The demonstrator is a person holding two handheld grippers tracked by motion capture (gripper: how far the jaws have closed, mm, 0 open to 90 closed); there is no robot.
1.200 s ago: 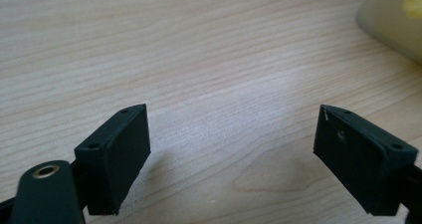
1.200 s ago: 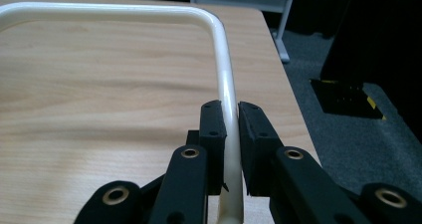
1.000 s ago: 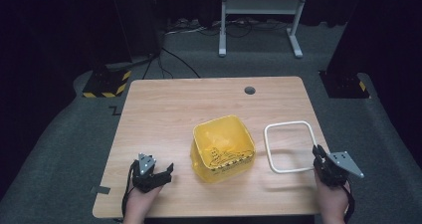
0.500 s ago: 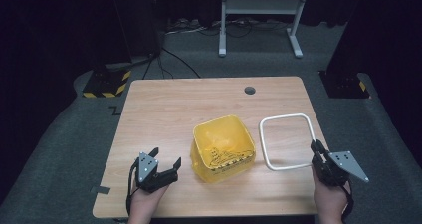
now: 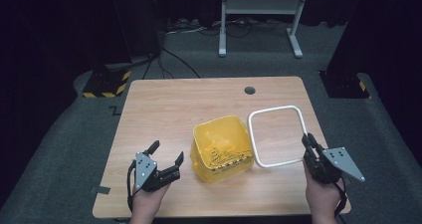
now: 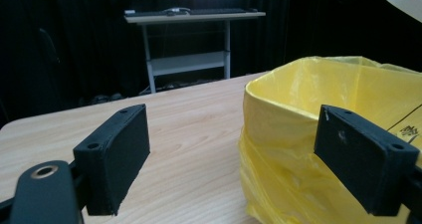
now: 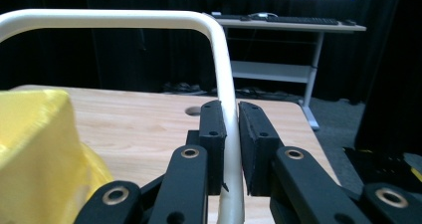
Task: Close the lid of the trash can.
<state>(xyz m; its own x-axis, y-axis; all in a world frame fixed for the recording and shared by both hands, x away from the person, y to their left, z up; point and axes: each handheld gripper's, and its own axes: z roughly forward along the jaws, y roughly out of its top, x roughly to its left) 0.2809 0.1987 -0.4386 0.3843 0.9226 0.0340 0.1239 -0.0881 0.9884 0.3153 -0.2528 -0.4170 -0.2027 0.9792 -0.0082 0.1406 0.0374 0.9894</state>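
Note:
A yellow bag-lined bin point(image 5: 222, 142) stands on the wooden table point(image 5: 174, 104), near its front middle. My right gripper point(image 5: 308, 143) is shut on the near right side of a white square frame point(image 5: 276, 109), which hangs tilted above the table just right of the bin. In the right gripper view the frame's tube point(image 7: 149, 17) runs up between the jaws of that gripper point(image 7: 231, 134), with the yellow bin point(image 7: 35, 149) at the left. My left gripper point(image 5: 168, 151) stands open left of the bin. Its jaws point(image 6: 239, 154) are wide apart, with the bin's near corner point(image 6: 318, 84) ahead between them, not touched.
A round cable hole point(image 5: 250, 90) sits near the table's far edge. Beyond the table stand a white desk frame point(image 5: 259, 7) and a black-and-yellow striped block point(image 5: 104, 82) on the floor. Bare wood lies left of and behind the bin.
Both hands have risen. The right gripper has carried the white frame up and left, closer to the bin. The left gripper has lifted and edged toward the bin.

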